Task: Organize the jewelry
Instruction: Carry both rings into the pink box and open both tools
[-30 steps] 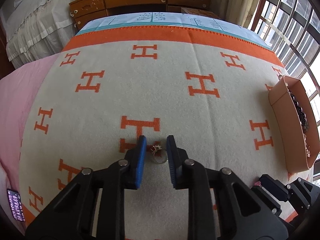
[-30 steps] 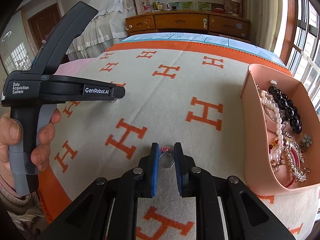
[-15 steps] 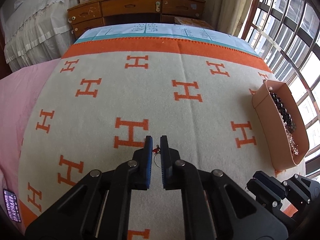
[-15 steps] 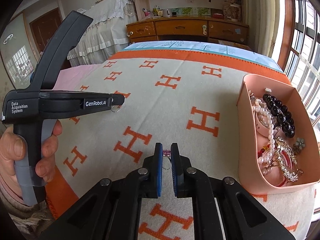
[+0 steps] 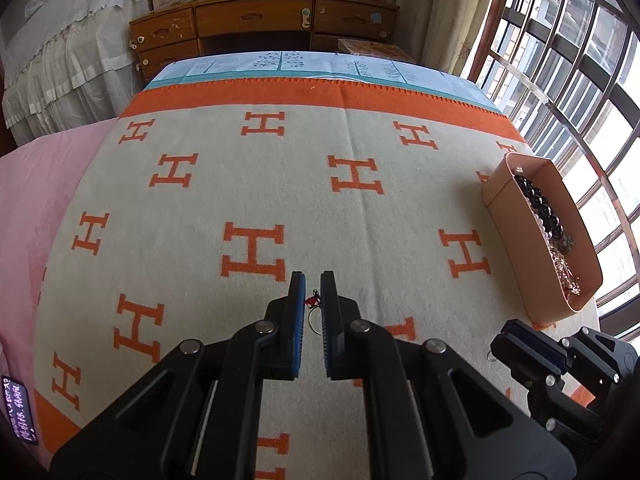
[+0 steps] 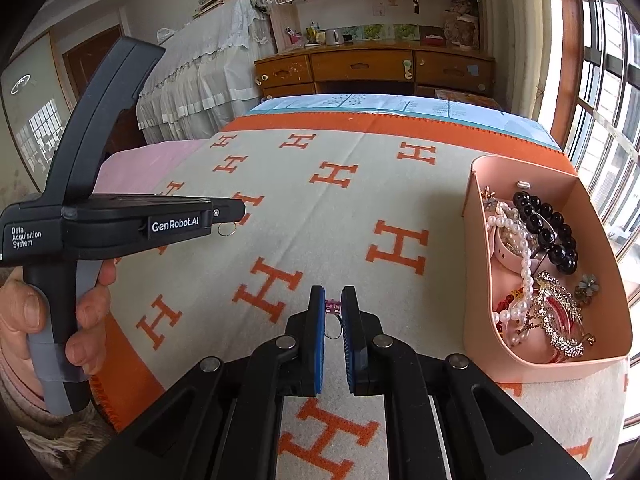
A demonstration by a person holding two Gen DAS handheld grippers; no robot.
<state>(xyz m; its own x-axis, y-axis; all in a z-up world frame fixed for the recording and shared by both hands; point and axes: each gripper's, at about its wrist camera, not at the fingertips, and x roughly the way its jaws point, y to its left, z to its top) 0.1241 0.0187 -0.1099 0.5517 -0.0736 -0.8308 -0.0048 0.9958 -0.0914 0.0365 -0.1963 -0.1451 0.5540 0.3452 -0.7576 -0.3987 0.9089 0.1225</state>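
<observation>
Right wrist view: the pink box lies at 2 o'clock from the right gripper, its long axis running away from the camera; this arm is the nearer. Its blue pads clench a thin wire ring with a pink charm. The left gripper likewise grips a red-charmed ring, with the box at 2 o'clock. Woven H-pattern blanket beneath; beads and pearls fill the smooth box.

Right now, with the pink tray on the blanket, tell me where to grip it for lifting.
Probably its far short wall, from above, one finger inside, one outside. The walls of the pink tray are thin and upright, and that end is nearly bare inside, while black beads and pearls crowd the rest.
</observation>
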